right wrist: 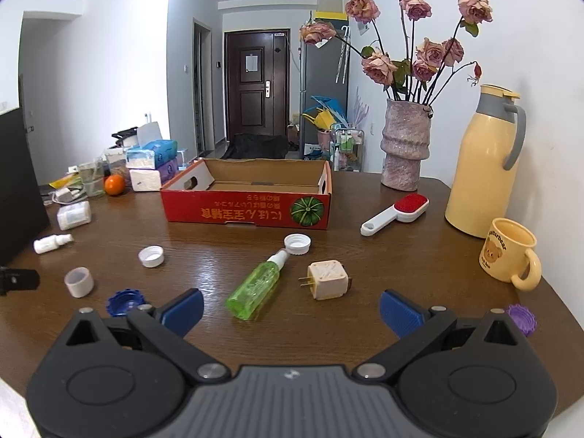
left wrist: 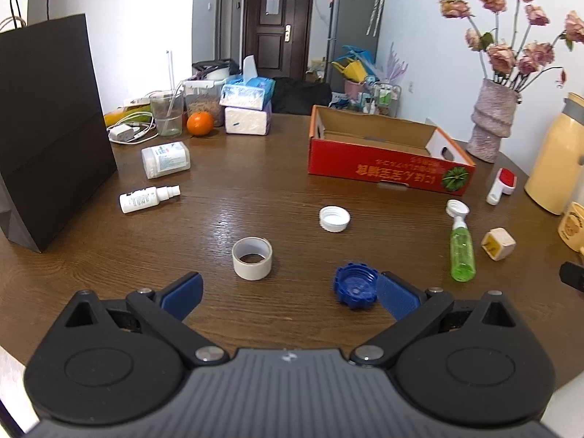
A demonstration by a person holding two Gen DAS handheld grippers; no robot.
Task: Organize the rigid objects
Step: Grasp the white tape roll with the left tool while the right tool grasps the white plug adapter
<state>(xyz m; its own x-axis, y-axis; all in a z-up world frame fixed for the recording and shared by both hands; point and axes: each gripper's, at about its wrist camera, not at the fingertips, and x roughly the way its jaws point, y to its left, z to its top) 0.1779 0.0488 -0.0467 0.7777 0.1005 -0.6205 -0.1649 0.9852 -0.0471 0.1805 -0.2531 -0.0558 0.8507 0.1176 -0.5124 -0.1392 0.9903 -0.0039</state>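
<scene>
An empty red cardboard box point(left wrist: 387, 169) point(right wrist: 248, 213) stands open on the brown table. Loose items lie in front of it: a white tape roll point(left wrist: 252, 258) point(right wrist: 79, 281), a blue cap point(left wrist: 356, 290) point(right wrist: 124, 303), a white cap point(left wrist: 334, 218) point(right wrist: 151, 256), a green spray bottle point(left wrist: 460, 248) point(right wrist: 257, 286), a beige plug adapter point(left wrist: 497, 243) point(right wrist: 327, 279) and a second white cap point(right wrist: 297, 244). My left gripper point(left wrist: 290, 294) is open and empty, its right finger beside the blue cap. My right gripper point(right wrist: 292, 312) is open and empty, just short of the green bottle and adapter.
A black paper bag point(left wrist: 47, 135) stands at the left. A small white spray bottle point(left wrist: 148, 199) and a white pill bottle point(left wrist: 166, 159) lie near it. A red lint brush point(right wrist: 396, 212), flower vase point(right wrist: 405, 144), yellow thermos point(right wrist: 481, 168), yellow mug point(right wrist: 509, 252) and purple cap point(right wrist: 523, 319) are at the right.
</scene>
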